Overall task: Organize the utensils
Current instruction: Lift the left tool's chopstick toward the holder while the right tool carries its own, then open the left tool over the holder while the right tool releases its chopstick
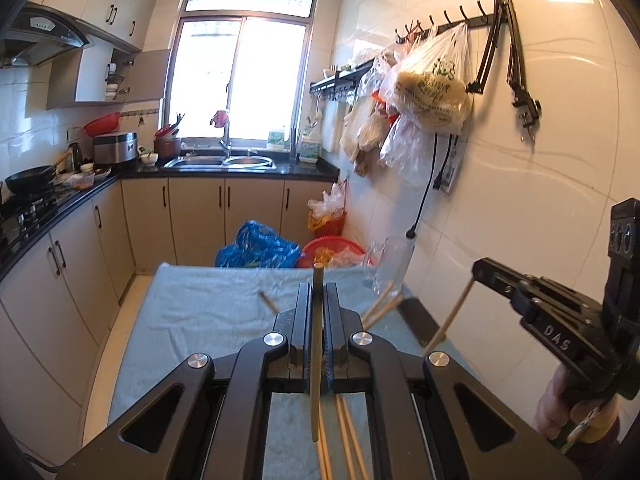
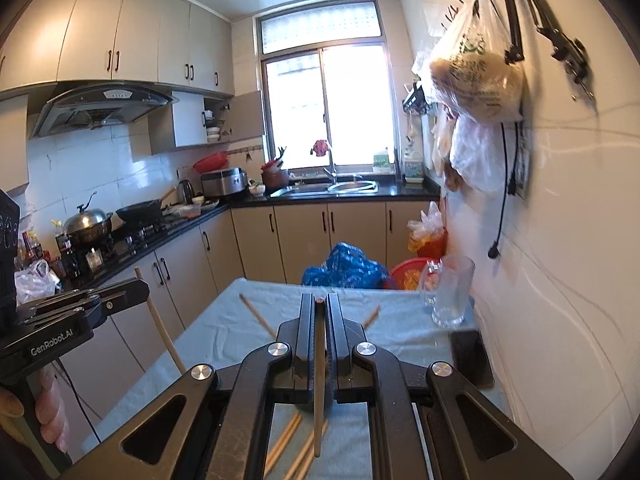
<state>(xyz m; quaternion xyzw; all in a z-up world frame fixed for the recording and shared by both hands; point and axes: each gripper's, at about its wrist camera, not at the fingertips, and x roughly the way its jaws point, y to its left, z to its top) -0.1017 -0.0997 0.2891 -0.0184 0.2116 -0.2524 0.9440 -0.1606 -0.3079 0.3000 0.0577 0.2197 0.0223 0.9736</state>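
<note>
My left gripper (image 1: 318, 292) is shut on a wooden chopstick (image 1: 316, 360) that stands nearly upright between its jaws above the towel-covered table (image 1: 192, 320). My right gripper (image 2: 319, 304) is shut on another chopstick (image 2: 319, 380), also held above the table. Each gripper shows in the other's view, the right one (image 1: 480, 270) with its chopstick (image 1: 450, 318), the left one (image 2: 136, 286) with its chopstick (image 2: 162, 330). Several loose chopsticks (image 2: 256, 316) lie on the towel, some under the grippers (image 1: 348, 436). A clear glass mug (image 2: 450, 294) stands at the table's far right by the wall.
A dark phone (image 2: 470, 356) lies on the table's right edge beside the tiled wall. Beyond the table, a blue bag (image 2: 346, 266) and red baskets (image 2: 404, 274) sit on the floor. Cabinets and a stove counter (image 2: 132, 236) run along the left.
</note>
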